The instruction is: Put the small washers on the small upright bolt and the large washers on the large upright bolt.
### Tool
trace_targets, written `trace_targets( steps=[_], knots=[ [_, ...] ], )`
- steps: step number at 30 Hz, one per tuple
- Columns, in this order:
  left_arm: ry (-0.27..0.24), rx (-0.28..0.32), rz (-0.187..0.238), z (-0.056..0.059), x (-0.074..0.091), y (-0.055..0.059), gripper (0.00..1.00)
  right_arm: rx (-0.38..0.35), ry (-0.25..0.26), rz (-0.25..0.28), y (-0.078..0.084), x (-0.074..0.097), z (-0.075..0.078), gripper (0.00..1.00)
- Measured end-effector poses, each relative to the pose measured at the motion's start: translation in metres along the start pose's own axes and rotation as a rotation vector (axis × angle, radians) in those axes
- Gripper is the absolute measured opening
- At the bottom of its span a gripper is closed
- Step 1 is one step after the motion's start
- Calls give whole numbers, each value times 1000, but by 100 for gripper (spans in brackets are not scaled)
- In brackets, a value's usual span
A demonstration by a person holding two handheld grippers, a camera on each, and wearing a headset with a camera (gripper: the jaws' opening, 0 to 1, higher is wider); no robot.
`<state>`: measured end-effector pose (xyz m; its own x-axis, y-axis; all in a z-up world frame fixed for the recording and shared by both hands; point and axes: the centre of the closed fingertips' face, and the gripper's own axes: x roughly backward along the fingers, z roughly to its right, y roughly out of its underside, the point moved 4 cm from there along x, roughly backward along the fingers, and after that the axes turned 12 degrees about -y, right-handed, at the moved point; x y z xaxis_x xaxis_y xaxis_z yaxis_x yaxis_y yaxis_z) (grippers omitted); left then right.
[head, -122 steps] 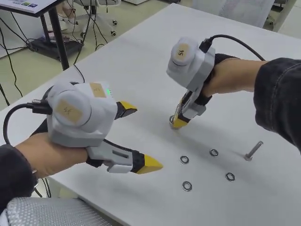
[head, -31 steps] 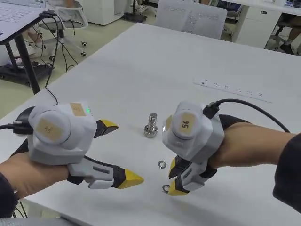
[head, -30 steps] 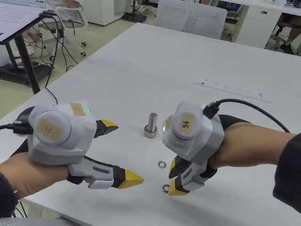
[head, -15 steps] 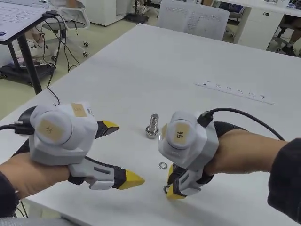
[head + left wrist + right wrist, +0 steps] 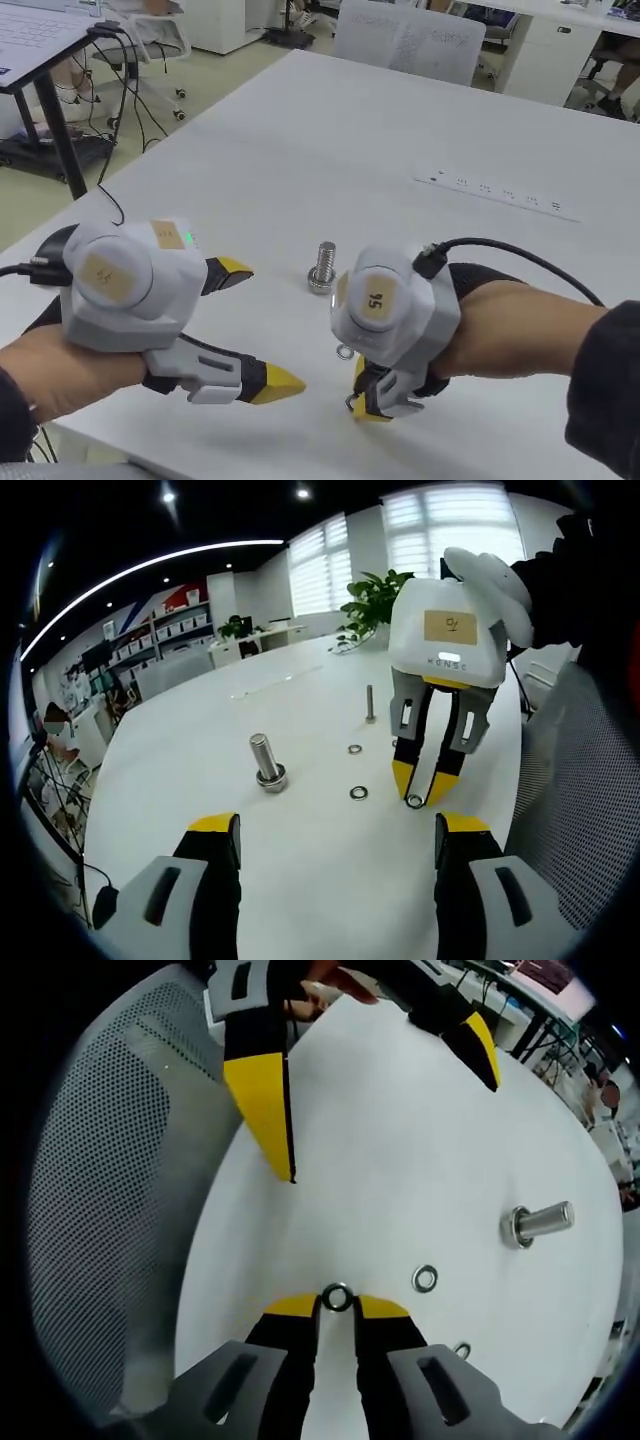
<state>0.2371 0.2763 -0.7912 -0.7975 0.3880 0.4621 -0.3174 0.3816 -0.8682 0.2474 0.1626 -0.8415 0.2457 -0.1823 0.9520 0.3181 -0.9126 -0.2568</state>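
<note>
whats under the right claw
A small silver metal washer lies on the white table between the right claw's yellow tips. Whether they grip it cannot be told; its body covers the table behind them.

A tan sticker (image 5: 375, 300) on the round white housing of the right gripper (image 5: 366, 408) carries a handwritten 56, seen turned sideways in the head view. In the left gripper view the writing on that sticker is too small to make out, and a printed line (image 5: 447, 660) of small grey capitals beneath it cannot be read with certainty. The left gripper (image 5: 258, 325) bears 2 more: a larger sticker (image 5: 105, 277) with a faint handwritten mark, seemingly 2 digits but illegible, and a smaller sticker (image 5: 168, 234) on which nothing can be read.
</note>
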Motion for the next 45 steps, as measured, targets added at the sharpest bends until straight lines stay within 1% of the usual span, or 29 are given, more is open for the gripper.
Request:
trace_targets(
  steps=[7,14,18,23,27,30,36,42,45],
  knots=[
    [1,1,5,0,1,0,79,-5,-1,-11,-2,-1,-2,14],
    [5,-3,1,0,3,2,79,-12,-9,0,-3,-1,-1,13],
    [11,-9,-4,1,3,3,79,-30,-14,16,-3,0,0,13],
    [18,-12,-8,2,2,3,79,-36,-14,12,1,2,1,13],
    [33,-23,-12,4,1,3,79,-50,-15,19,3,9,3,13],
    [47,-41,-21,7,1,4,79,-71,-12,40,5,17,4,13],
    [66,-53,-23,9,0,4,79,-98,20,62,11,35,6,13],
    [85,-51,-14,12,-3,1,79,-130,59,65,25,51,10,13],
    [95,-48,-9,13,-5,0,79,-152,86,69,34,63,13,13]
  ],
)
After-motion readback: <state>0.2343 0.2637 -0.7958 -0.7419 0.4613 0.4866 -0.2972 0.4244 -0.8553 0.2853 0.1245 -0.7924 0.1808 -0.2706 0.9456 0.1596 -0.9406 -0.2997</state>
